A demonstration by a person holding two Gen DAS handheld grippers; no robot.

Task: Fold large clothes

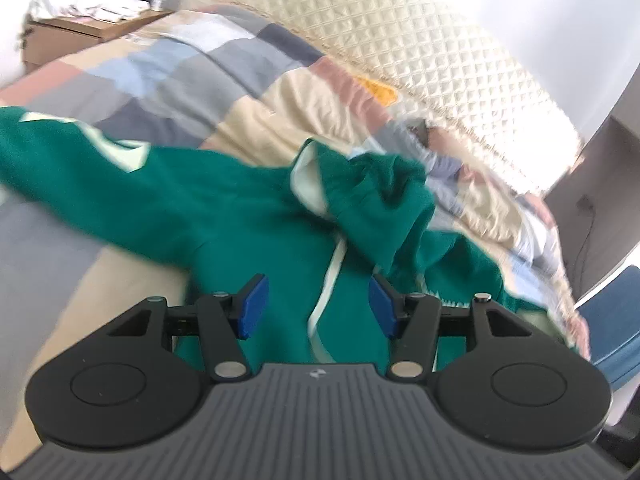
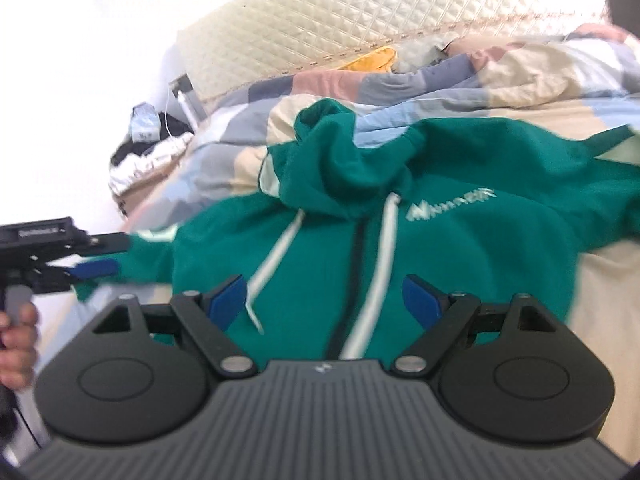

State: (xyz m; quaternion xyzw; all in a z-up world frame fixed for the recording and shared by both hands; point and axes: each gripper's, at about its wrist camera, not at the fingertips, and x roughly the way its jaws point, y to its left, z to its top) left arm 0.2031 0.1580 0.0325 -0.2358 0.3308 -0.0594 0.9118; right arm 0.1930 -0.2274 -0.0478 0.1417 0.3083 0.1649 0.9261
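A green zip hoodie [image 1: 240, 208] [image 2: 460, 248] with white drawstrings and a pale chest logo lies front up on the bed. Its hood [image 2: 332, 160] is bunched at the collar and its sleeves spread to both sides. My left gripper [image 1: 319, 306] hovers open over the chest beside a drawstring, with nothing between its blue pads. My right gripper [image 2: 325, 300] stands wide open above the zip and the two drawstrings, and it too holds nothing. In the right wrist view the left gripper's blue fingers [image 2: 96, 270] show at the far left, next to the end of a sleeve.
A patchwork duvet [image 1: 200, 72] [image 2: 540, 76] covers the bed, with a cream quilted headboard [image 1: 400, 32] [image 2: 320, 12] behind it. A cardboard box [image 1: 76, 36] beside the bed holds piled clothes. A blue chair [image 1: 616, 320] stands by the bed's edge. A hand [image 2: 16, 340] holds the left gripper's handle.
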